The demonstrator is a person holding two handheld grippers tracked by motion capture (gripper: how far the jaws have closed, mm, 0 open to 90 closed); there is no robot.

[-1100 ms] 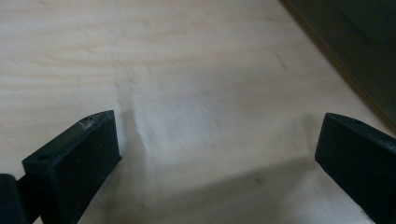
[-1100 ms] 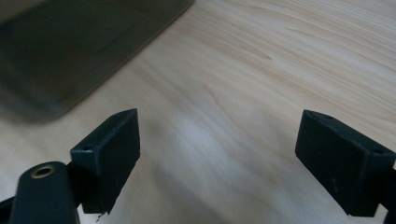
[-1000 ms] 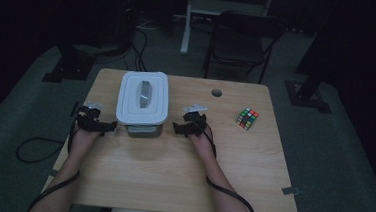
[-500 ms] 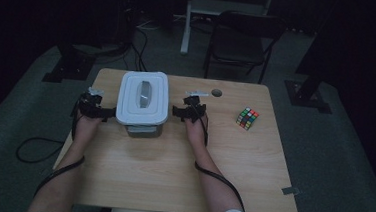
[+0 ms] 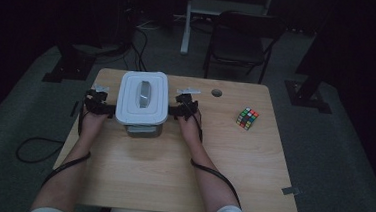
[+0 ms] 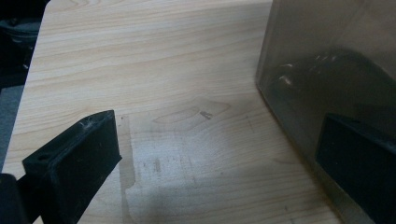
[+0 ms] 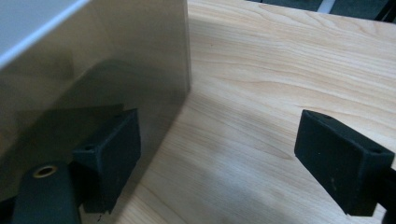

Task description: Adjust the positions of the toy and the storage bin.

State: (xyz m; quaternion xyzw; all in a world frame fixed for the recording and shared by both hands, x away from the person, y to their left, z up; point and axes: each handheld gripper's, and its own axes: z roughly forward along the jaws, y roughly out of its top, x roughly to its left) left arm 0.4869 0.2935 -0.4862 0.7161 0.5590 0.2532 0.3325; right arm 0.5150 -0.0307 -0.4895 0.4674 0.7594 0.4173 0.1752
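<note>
The wooden table (image 5: 252, 155) in front of you carries little: the lidded container (image 5: 141, 103) sits toward its far left part, and a colour cube (image 5: 247, 117) lies well apart to the right, near a small round hole (image 5: 217, 93) in the tabletop. The container is a clear-walled box with a white lid (image 5: 126, 106) that has a grey handle (image 5: 143, 94) on top, and the lid looks seated.

You have a gripper on each flank of it. Your left gripper (image 5: 97, 103) has its jaws spread wide; in the left gripper view one jaw is right up against the container wall (image 6: 322, 60) and the other stands out over bare wood, with nothing between them. Your right gripper (image 5: 183, 107) mirrors that (wide apart, one jaw close along the wall (image 7: 107, 56), the other over the table, holding nothing).

By my reading you are only at the approach: both tools are placed at the sides, but no grasp has been made. Whether you mean to lift the box or free the lid, closing and the move itself are left to do
</note>
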